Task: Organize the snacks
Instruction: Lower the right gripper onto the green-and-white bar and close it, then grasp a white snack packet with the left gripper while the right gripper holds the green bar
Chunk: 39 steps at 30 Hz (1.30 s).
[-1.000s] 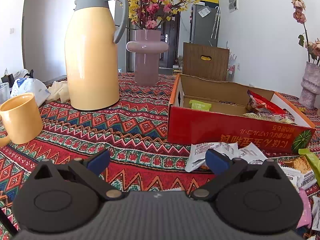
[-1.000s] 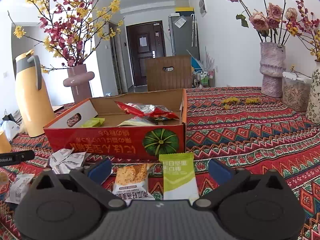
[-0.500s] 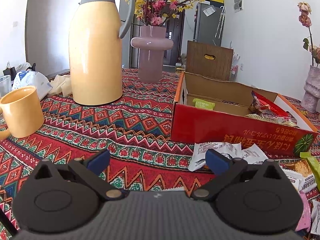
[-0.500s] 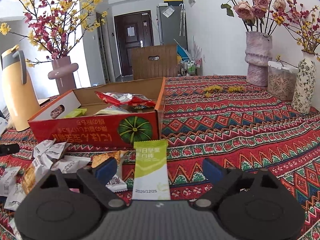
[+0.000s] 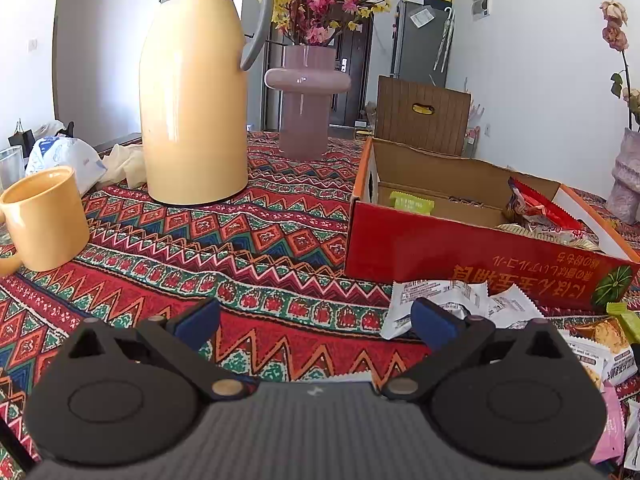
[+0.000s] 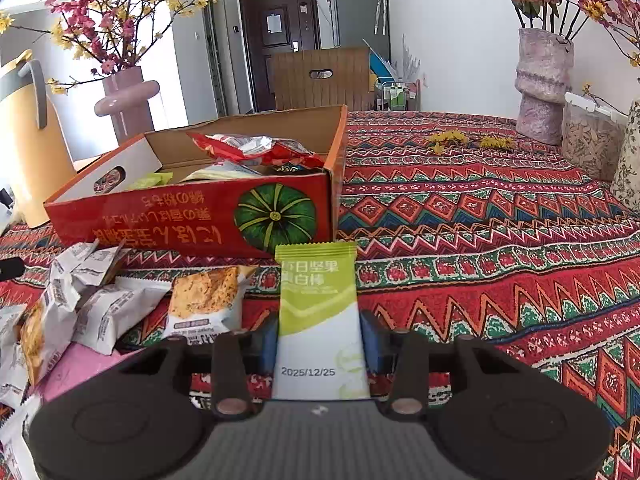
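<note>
A green and white snack packet (image 6: 318, 292) lies on the patterned tablecloth, just in front of the red cardboard box (image 6: 180, 220). My right gripper (image 6: 320, 338) is closing on it, with both blue pads against the packet's sides. The box holds several snacks, among them a red bag (image 6: 256, 148). Loose white packets (image 6: 80, 280) and a cracker packet (image 6: 204, 300) lie to the left. My left gripper (image 5: 316, 320) stands open over bare cloth with nothing between its fingers. White packets (image 5: 452, 300) lie by its right finger, in front of the box (image 5: 440, 252).
A tall yellow thermos jug (image 5: 192, 100), a yellow mug (image 5: 44, 220) and a pink vase (image 5: 306, 104) stand left of the box. At the far right stand a stone-look vase (image 6: 542, 80) and a lidded jar (image 6: 588, 140). A pink wrapper (image 6: 80, 364) lies near the loose packets.
My right gripper dropped forward over the green packet and its jaws went from wide apart to closed against it. The left gripper stayed where it was, still open.
</note>
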Available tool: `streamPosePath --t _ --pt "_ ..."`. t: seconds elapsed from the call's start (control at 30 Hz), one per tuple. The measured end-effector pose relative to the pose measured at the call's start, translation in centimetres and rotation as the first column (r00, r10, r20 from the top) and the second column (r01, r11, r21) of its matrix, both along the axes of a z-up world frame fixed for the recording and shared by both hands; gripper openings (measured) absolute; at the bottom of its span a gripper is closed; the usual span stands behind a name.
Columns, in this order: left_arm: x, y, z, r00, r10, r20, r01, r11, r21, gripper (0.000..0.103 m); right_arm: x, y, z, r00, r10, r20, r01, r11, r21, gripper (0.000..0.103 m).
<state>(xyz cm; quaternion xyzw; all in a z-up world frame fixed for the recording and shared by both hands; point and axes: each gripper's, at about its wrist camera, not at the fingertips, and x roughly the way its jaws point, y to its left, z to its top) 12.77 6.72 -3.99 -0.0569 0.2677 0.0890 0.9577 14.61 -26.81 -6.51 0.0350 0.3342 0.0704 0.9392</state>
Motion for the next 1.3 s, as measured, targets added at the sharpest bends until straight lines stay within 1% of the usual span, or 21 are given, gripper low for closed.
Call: streamPosePath --t 0.1,0.2,0.47,0.63,0.83,1.07,1.2,1.3 --pt "0.1 0.0 0.0 1.0 0.001 -0.003 -0.001 1.0 0.002 0.103 -0.1 0.1 -0.1 1.0 -0.004 0.014 0.004 1.0 0.003 0.038" --pt "0.1 -0.1 -0.1 1.0 0.003 -0.005 -0.003 1.0 0.006 0.103 -0.3 -0.4 0.0 0.999 -0.019 0.031 0.018 0.999 0.032 0.036" --pt "0.1 -0.1 0.0 1.0 0.02 -0.004 -0.02 1.0 0.017 0.103 -1.9 -1.7 0.6 0.987 -0.08 0.137 0.068 0.993 0.095 0.036" --pt "-0.1 0.4 0.6 0.999 0.038 -0.016 -0.037 0.999 0.018 0.103 -2.2 -2.1 0.7 0.985 -0.073 0.156 0.054 0.991 0.125 0.036" --pt "-1.7 1.2 1.8 0.998 0.061 -0.019 -0.061 0.998 0.016 0.103 -2.3 -2.4 0.6 0.985 -0.061 0.162 0.036 0.987 0.154 0.036" --pt "-3.1 2.0 1.6 0.994 0.072 -0.084 -0.07 0.997 0.017 0.103 -2.5 -2.5 0.6 0.984 -0.054 0.169 0.025 0.985 0.168 0.036" --pt "-3.6 2.2 0.7 0.986 0.068 -0.149 -0.067 0.998 0.01 0.103 -2.7 -2.6 0.6 0.983 -0.056 0.177 0.024 0.984 0.178 0.036" --pt "-3.7 1.6 -0.1 0.981 0.045 -0.188 -0.042 0.999 0.019 0.103 -2.7 -2.7 0.5 0.983 -0.055 0.178 0.021 0.982 0.186 0.036"
